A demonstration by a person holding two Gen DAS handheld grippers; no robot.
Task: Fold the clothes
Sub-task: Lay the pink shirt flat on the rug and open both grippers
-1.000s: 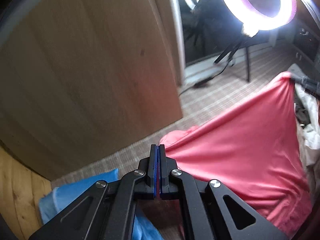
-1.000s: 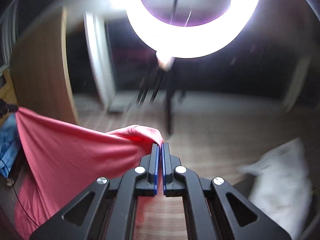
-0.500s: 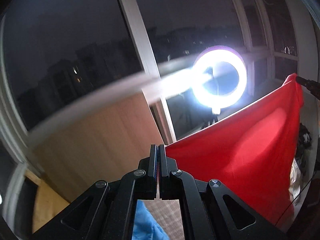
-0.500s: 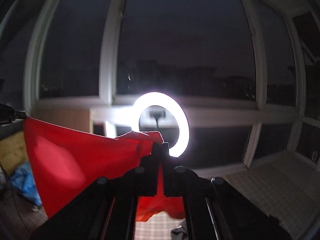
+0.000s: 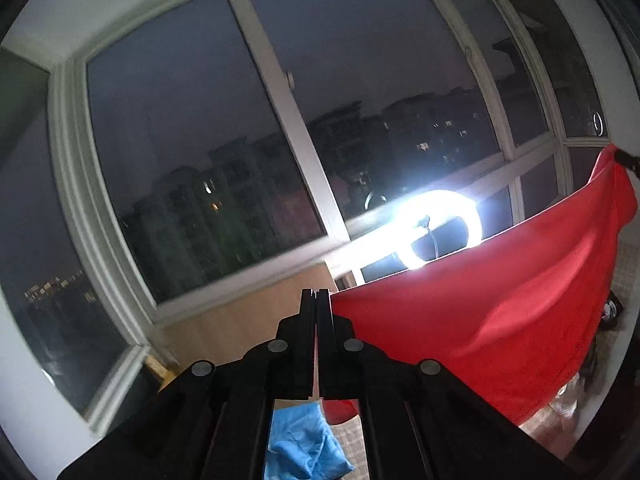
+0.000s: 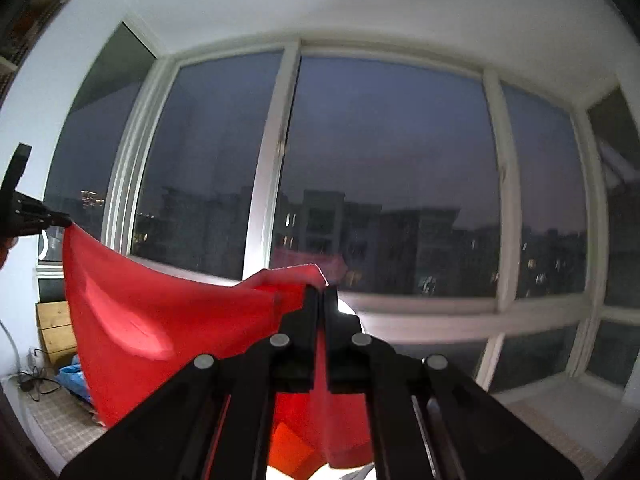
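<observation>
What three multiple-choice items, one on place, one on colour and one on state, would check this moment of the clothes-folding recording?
1. Where does the ring lamp show in the left wrist view?
A. Just above the top edge of the red cloth
B. On the floor by the blue cloth
C. Left of the window frame

2. What colour is the cloth held up between the two grippers?
A. Blue
B. White
C. Red

3. How is the right gripper set?
A. Wide open, nothing in it
B. Shut on an edge of the red cloth
C. Open around the lamp

Answers:
1 A: the glowing ring sits right over the cloth's upper edge.
2 C: the stretched sheet is red, while the blue cloth lies below.
3 B: red fabric runs between its closed fingers; the left gripper pinches the other end.
</observation>
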